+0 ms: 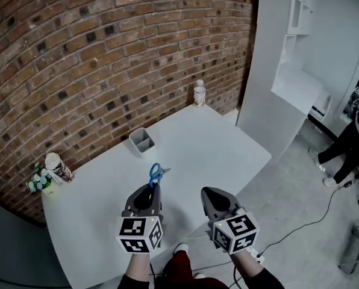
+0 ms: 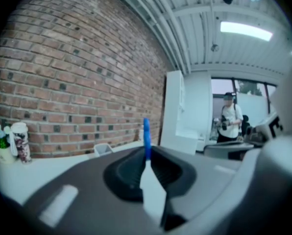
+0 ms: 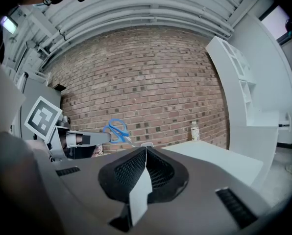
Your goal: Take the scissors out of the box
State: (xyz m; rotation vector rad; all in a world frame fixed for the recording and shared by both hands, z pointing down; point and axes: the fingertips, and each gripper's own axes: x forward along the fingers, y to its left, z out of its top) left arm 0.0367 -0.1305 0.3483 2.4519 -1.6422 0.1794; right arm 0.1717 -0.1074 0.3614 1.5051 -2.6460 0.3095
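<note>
Left gripper view: left gripper (image 2: 147, 152) jaws nearly together, clamped on blue scissors (image 2: 146, 131) | head view: scissors outside grey box (image 1: 141, 141), held on its near side above surface (image 1: 221, 143) | right gripper (image 3: 145, 150) jaws together, nothing between.

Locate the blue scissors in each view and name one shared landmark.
Head view: centre, scissors in the left gripper.
Left gripper view: centre, scissors upright between its jaws.
Right gripper view: left of centre, against the brick wall.
Shared landmark: the brick wall.
</note>
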